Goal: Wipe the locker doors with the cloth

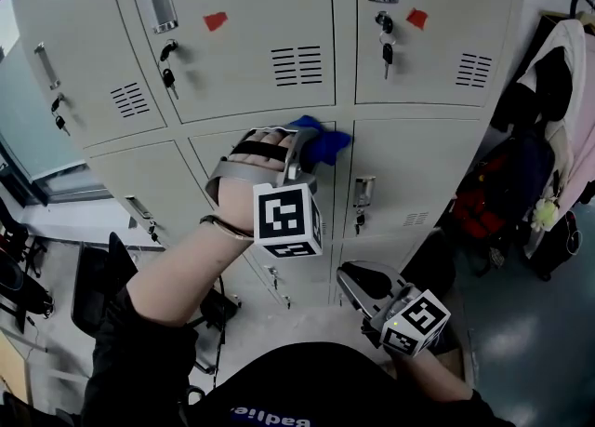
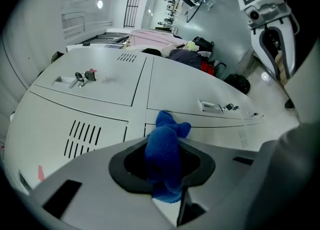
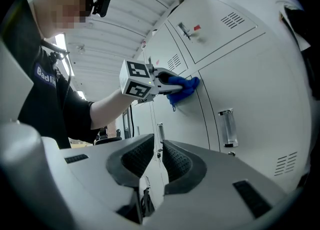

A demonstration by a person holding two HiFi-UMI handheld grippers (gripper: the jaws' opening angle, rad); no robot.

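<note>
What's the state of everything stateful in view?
locker doors: all visible ones closed
keys: hanging in locks
blue cloth: bunched, against a door
left hand-held gripper: shut on blue cloth
right hand-held gripper: jaws almost together, empty

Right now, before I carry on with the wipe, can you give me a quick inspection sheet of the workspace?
Surface: beige locker doors, all shut, with no obvious marks.
Job's things: blue cloth, bunched against the top of a lower door near the seams.
Clutter: keys hanging in several locks; red stickers on the upper doors.
Grippers: left gripper is clamped on the cloth; right gripper is shut with nothing in it, held low and away from the doors.
Cables: nothing seen.
Surroundings: coats and bags hang at the right of the lockers; a black chair stands at the left.
</note>
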